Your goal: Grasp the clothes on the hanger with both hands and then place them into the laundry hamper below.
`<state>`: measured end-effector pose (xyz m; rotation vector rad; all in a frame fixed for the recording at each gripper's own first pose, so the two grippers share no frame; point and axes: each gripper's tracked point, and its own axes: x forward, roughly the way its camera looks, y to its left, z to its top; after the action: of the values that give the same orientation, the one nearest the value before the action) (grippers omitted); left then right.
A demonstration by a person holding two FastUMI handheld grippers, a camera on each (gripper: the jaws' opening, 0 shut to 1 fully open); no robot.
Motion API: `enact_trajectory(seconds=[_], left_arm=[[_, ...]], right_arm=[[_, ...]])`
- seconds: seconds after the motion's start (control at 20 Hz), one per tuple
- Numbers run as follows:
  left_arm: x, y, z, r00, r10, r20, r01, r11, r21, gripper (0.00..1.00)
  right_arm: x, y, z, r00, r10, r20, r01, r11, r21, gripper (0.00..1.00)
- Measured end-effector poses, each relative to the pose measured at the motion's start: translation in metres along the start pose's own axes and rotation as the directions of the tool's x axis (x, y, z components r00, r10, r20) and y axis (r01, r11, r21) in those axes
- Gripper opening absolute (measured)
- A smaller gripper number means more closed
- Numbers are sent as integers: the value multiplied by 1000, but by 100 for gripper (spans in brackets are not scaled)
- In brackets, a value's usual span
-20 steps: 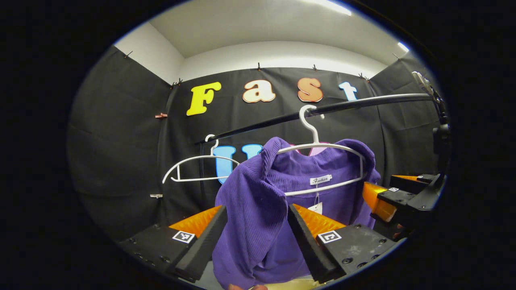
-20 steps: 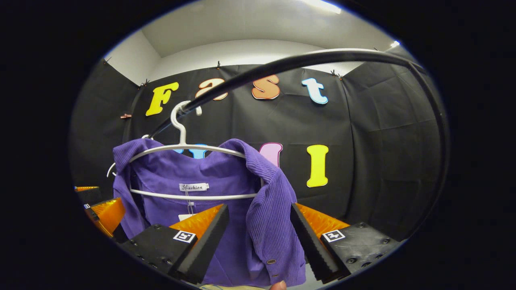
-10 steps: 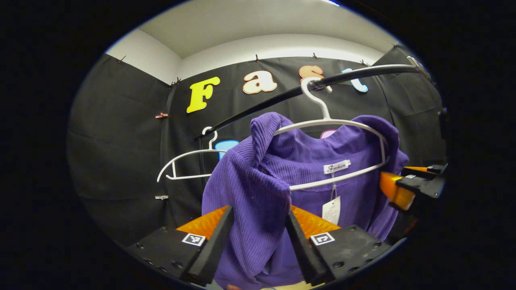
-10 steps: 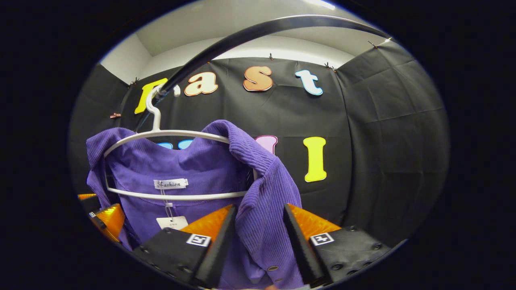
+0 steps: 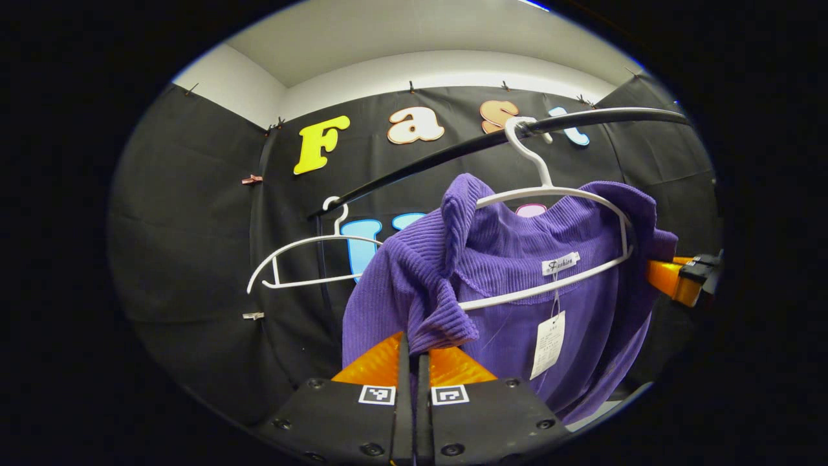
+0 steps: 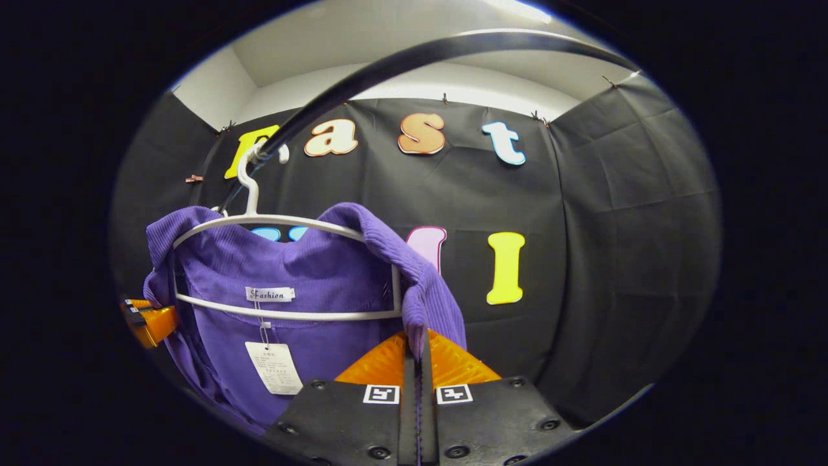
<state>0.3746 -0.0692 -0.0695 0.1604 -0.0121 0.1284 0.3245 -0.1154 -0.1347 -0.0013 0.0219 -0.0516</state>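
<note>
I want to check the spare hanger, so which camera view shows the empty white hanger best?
The left gripper view: the empty white hanger hangs in plain sight on the black rail, left of the purple garment. In the right gripper view, the purple garment covers that spot, and I cannot make out the spare hanger.
</note>
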Motion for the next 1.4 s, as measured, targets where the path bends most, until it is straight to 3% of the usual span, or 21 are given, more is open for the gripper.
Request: enact_trajectory(seconds=[0.3, 0.55, 0.8, 0.85, 1.0, 1.15, 1.4], left_arm=[[-2, 0, 11, 1000, -9, -6, 9, 1000, 3, 5], [5, 19, 45, 999, 2, 32, -1, 1000, -30, 5], [21, 34, 55, 1000, -9, 9, 10, 1000, -13, 5], [24, 35, 54, 1000, -19, -9, 19, 1000, -18, 4], [31, 27, 18, 975, -90, -201, 85, 996, -33, 5], [31, 32, 14, 982, -75, -175, 68, 997, -47, 5], [8, 40, -14, 980, -65, -186, 68, 998, 7, 5]], right_arm=[[-2, -17, 32, 995, -49, 86, 55, 996, -71, 6], [23, -53, 61, 970, -170, 174, 194, 972, -133, 6], [47, -76, 33, 963, -227, 145, 250, 954, -167, 6], [53, -77, 25, 964, -233, 125, 252, 953, -170, 6], [60, -81, -15, 967, -251, 45, 255, 952, -171, 6], [47, -69, -59, 974, -224, -36, 215, 963, -165, 6], [7, -23, -71, 993, -96, -75, 87, 988, -125, 6]])
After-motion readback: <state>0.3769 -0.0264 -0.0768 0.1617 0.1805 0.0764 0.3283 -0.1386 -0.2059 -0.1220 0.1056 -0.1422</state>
